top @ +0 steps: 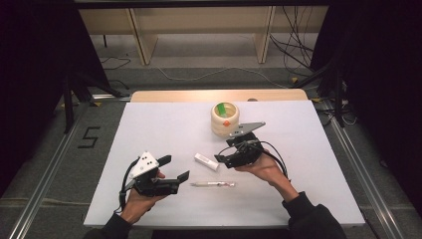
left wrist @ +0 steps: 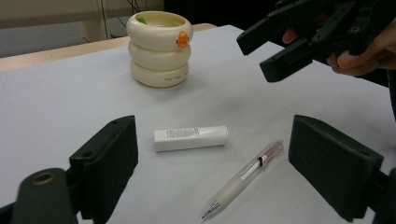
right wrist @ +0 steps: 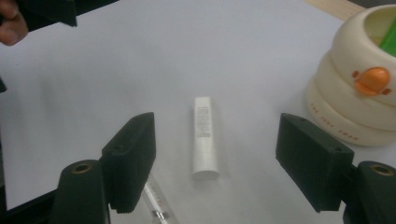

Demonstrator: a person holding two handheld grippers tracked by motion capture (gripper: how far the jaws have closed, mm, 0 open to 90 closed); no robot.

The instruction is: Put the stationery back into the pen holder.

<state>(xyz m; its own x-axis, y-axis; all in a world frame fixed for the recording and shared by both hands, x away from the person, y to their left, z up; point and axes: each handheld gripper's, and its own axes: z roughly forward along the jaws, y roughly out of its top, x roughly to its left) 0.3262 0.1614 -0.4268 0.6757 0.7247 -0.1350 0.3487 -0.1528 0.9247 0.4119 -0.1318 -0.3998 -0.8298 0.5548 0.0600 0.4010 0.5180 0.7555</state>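
Note:
A small white tube (top: pixel 206 162) lies mid-table, and a clear pen (top: pixel 214 184) lies just nearer the front edge. Behind them stands a cream ringed holder (top: pixel 225 118) with an orange knob and something green inside. My left gripper (top: pixel 174 168) is open, low at the left, and points at the pen and tube. In the left gripper view its jaws frame the tube (left wrist: pixel 190 138) and pen (left wrist: pixel 243 179), with the holder (left wrist: pixel 159 49) beyond. My right gripper (top: pixel 226 149) is open, just right of the tube. The right gripper view has the tube (right wrist: pixel 204 137) lying between the spread jaws, apart from both.
The white table top (top: pixel 149 129) ends in a wooden strip (top: pixel 174 95) at the back. Beyond it are floor cables and shelf legs. The right gripper (left wrist: pixel 299 42) hovers at the upper right of the left gripper view.

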